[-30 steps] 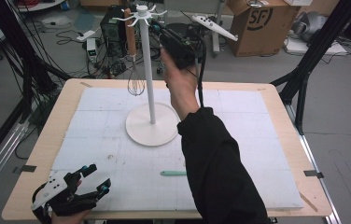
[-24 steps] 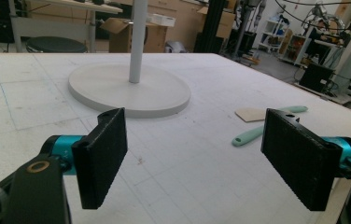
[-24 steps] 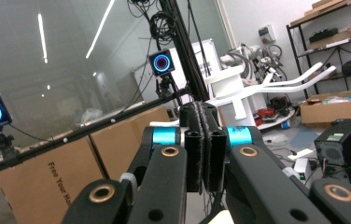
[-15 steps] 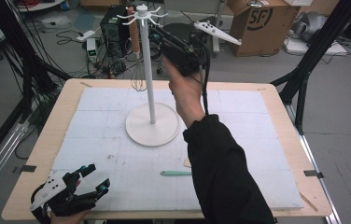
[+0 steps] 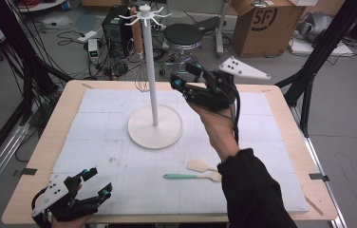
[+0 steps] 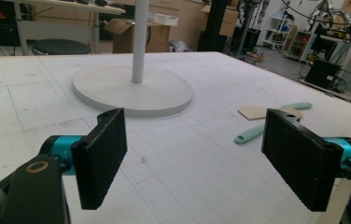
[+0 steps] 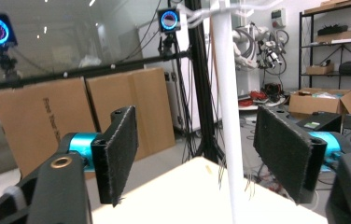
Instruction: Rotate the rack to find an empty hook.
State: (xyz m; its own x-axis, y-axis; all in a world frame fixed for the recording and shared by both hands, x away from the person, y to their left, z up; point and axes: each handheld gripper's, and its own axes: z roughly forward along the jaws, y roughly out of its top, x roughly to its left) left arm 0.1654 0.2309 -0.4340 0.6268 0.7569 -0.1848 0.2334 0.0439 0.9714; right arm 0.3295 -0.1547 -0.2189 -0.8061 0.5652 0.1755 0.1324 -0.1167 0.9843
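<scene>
Spatulas (image 5: 200, 172) lie lower centre of the high view on the surface (image 5: 119, 156) — light, stiff, flat; best pinched by a handle. Right gripper (image 5: 186, 78) has just been spreading, nothing between; left gripper (image 5: 93, 183) spread too.

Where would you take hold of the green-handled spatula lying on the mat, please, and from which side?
Grip the green-handled spatula at mid-handle, coming straight down from above with the jaws across its width. It lies flat with the slim handle pointing left, bare mat on both sides, while its wooden blade end sits close beside the second wooden spatula.
</scene>
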